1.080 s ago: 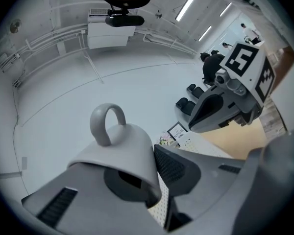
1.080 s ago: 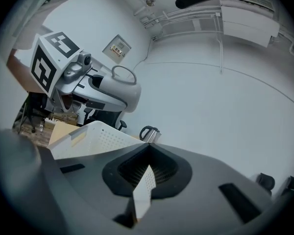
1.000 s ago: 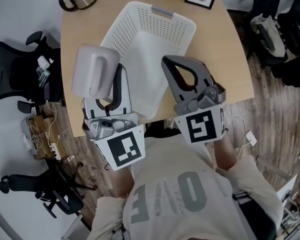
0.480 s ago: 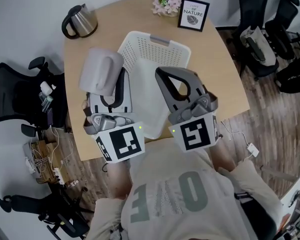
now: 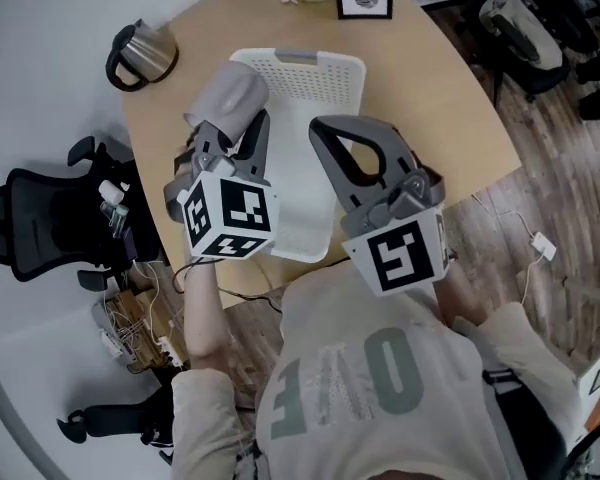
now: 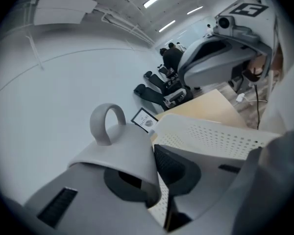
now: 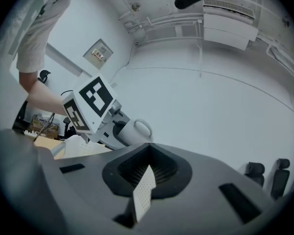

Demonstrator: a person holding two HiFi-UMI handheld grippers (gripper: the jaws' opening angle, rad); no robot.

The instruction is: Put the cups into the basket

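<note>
- While the white perforated plastic basket (image 5: 330,80) shows no cup inside it in the head view, the task looks barely begun, with nothing delivered yet.
- One pale grey cup (image 5: 232,96) with a loop handle is held in the air, off the round wooden table (image 5: 450,108). It is at the basket's left edge, and I cannot tell whether it is over the opening.
- On the left gripper (image 5: 242,136), the fingers (image 6: 179,168) are clamped on the cup's wall at its rim, with the handle pointing away.
- On the right gripper (image 5: 322,130), the fingers are pinched narrow on a strip of the basket's perforated wall, apparently to steady or tip it.
- What is left, as I judge it, is to bring the cup over the opening, lower it and release it. No second cup is in view, so I cannot say how many remain.
</note>
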